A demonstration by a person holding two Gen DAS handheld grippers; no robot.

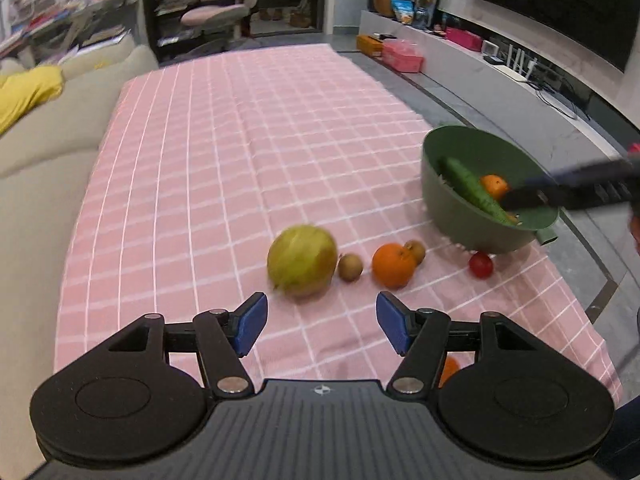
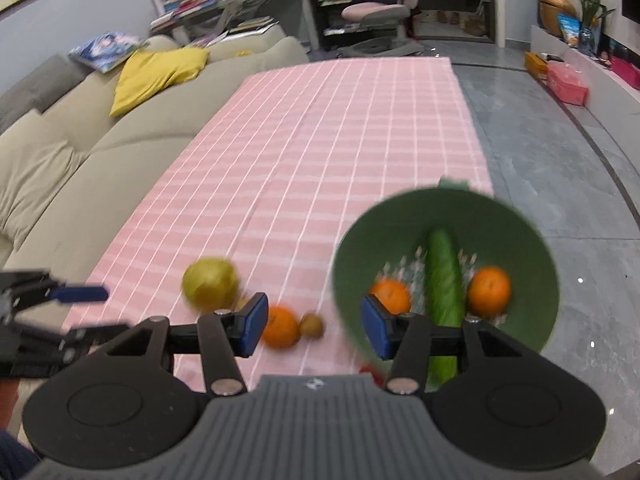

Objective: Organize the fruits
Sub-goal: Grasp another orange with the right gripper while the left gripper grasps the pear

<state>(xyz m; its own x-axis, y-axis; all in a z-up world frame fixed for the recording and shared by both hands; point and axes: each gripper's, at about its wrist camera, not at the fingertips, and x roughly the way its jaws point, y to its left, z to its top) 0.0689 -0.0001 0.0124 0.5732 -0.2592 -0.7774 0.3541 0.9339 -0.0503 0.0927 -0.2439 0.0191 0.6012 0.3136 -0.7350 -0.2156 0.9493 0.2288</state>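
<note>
My left gripper (image 1: 322, 320) hangs open over the pink checked cloth, nothing between its blue pads. Just beyond it lie a big yellow-green fruit (image 1: 302, 260), a kiwi (image 1: 350, 267), an orange (image 1: 394, 265), a second kiwi (image 1: 415, 250) and a tomato (image 1: 481, 265). A green bowl (image 1: 452, 216) at the right holds a cucumber (image 1: 476, 190) and an orange (image 1: 494, 186). My right gripper (image 2: 316, 324) is open and empty above the bowl's (image 2: 520, 240) near left rim. Inside the bowl are the cucumber (image 2: 442, 280) and two oranges (image 2: 390, 296) (image 2: 490, 290).
The table (image 1: 240, 140) stretches away under the cloth. A beige sofa (image 2: 80, 140) with a yellow cushion (image 2: 156, 72) runs along its left side. Grey floor (image 2: 560, 160) and a low TV shelf (image 1: 500, 76) lie to the right. Another orange (image 1: 450, 368) shows under my left gripper.
</note>
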